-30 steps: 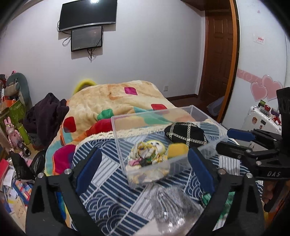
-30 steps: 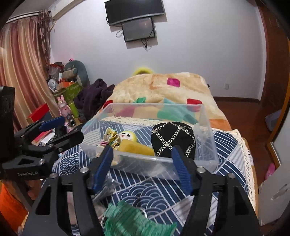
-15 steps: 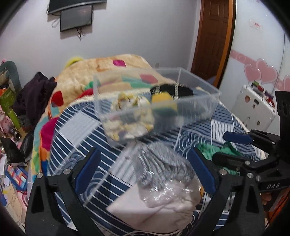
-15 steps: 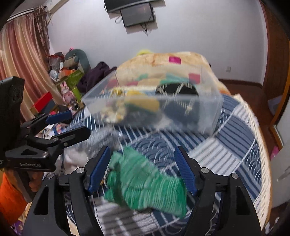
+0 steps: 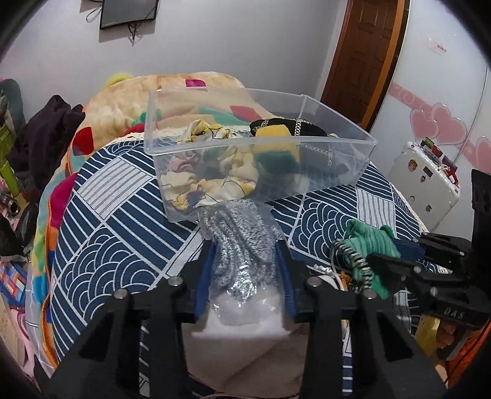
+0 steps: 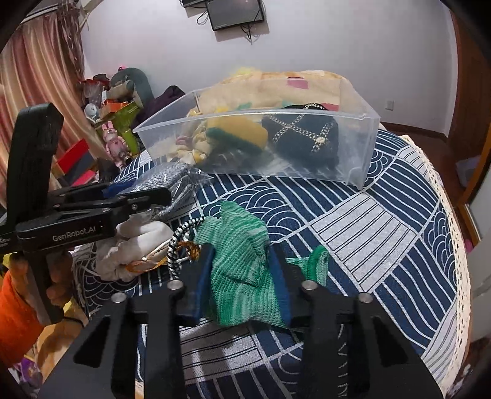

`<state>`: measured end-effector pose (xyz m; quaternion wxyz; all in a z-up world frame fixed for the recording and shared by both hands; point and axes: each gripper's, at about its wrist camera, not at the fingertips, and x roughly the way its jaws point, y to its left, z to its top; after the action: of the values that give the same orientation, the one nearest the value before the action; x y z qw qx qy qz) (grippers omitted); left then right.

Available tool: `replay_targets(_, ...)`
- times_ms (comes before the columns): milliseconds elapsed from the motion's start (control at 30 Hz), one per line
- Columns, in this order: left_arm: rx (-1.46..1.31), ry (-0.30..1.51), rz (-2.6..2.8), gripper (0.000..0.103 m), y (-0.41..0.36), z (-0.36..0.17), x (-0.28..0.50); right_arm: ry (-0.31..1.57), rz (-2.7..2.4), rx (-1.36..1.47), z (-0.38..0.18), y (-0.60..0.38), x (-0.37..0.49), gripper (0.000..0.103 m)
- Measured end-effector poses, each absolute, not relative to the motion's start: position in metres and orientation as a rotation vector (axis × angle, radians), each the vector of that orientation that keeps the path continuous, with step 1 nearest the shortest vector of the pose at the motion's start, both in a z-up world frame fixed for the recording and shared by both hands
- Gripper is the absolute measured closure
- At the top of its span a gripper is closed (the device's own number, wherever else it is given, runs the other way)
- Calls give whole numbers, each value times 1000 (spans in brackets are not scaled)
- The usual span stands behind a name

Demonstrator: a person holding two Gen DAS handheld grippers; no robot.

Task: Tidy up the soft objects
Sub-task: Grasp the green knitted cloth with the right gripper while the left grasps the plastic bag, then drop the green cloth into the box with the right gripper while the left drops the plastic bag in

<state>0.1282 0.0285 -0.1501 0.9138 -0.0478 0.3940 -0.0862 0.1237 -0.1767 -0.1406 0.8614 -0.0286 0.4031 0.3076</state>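
We pinch a bagged grey knit (image 5: 242, 245) in our left gripper (image 5: 245, 270) and a green knit (image 6: 242, 270) in our right gripper (image 6: 242, 276), fingers narrow

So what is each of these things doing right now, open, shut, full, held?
Left claw: shut on the grey knit item in clear plastic wrap.
Right claw: shut on the green knitted cloth.
Clear plastic bin: lidless, holding soft items.
Brown wooden door: shut.
Wall screen: dark.
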Motion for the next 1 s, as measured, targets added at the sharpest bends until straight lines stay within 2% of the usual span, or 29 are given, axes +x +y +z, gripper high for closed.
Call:
replay_targets(200,-83,785,-168,71,29,-143,118,814,612,-24,-135,-191,122,84)
replay_targets(667,-80,645,-169,72,30,-92,94,682,566,60,-94,-211,122,85)
replay_targets(1000,-86,540,-117,72,45,-54,113,546,584,53,-53,-191,138,85)
